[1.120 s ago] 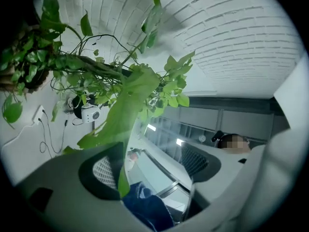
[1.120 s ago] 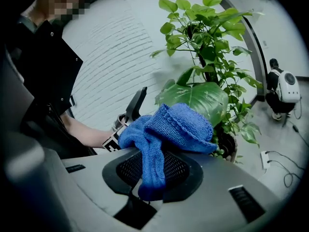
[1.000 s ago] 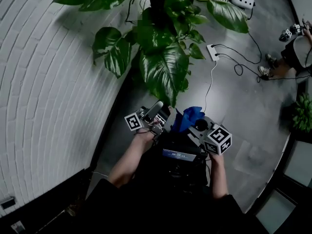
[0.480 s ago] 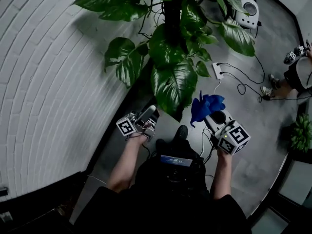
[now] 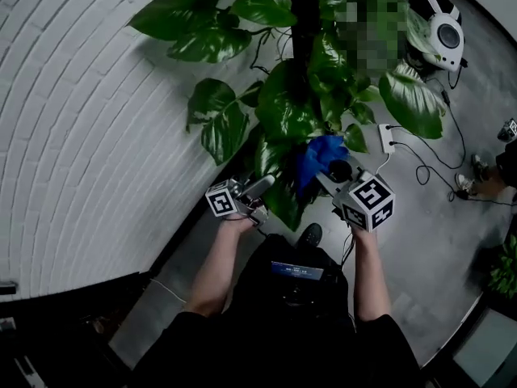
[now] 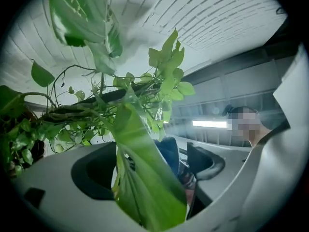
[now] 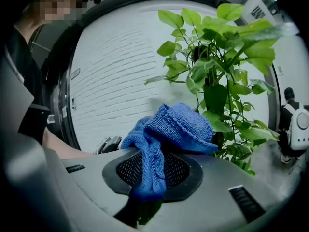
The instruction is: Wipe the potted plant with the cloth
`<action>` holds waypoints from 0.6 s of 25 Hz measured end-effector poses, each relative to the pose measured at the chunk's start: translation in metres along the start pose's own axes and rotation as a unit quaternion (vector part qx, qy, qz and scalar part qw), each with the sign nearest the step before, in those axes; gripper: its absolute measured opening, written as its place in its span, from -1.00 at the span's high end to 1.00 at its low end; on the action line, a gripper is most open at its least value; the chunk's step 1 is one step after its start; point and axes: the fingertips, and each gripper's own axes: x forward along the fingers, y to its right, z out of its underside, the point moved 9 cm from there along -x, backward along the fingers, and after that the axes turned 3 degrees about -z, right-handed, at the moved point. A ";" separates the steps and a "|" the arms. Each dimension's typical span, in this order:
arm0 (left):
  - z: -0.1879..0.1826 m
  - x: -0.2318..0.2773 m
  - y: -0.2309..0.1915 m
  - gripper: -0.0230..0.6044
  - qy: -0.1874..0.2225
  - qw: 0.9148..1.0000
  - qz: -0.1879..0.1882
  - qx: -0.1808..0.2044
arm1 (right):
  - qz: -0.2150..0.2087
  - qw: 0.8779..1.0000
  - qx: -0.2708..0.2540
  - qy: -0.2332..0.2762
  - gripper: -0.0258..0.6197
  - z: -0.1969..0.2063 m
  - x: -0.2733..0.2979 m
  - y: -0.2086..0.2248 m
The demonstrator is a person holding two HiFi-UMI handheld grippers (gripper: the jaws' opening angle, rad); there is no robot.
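The potted plant point(image 5: 287, 107) climbs a dark pole with big green leaves. In the head view my left gripper point(image 5: 265, 186) sits at the low leaves. In the left gripper view one large hanging leaf point(image 6: 145, 187) lies between the wide jaws of that left gripper point(image 6: 149, 173). Those jaws have just been opening and stand open. My right gripper point(image 5: 327, 172) is shut on a blue knitted cloth point(image 5: 319, 153). The cloth bunches over the right gripper point(image 7: 145, 197) as a blue mound point(image 7: 178, 124), close against the same low leaves point(image 5: 283, 204).
A white brick wall point(image 5: 89, 136) curves along the left. On the grey floor at the right lie a white power strip point(image 5: 386, 138) with black cables and a white round device point(image 5: 443, 31). A smaller plant point(image 5: 505, 269) stands at the right edge.
Both grippers have risen from near my body up to the plant's low leaves. The right one carried the blue cloth up and left against the foliage.
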 end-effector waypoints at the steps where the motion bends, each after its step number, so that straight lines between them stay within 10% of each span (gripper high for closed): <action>1: 0.000 0.004 -0.002 -0.51 -0.003 1.000 0.002 0.000 | -0.007 1.000 0.004 -0.004 0.58 0.000 0.006 0.008; 15: -0.008 0.018 -0.013 -0.34 -0.033 0.999 0.037 -0.015 | 0.014 1.000 0.010 -0.008 0.58 -0.023 0.094 0.062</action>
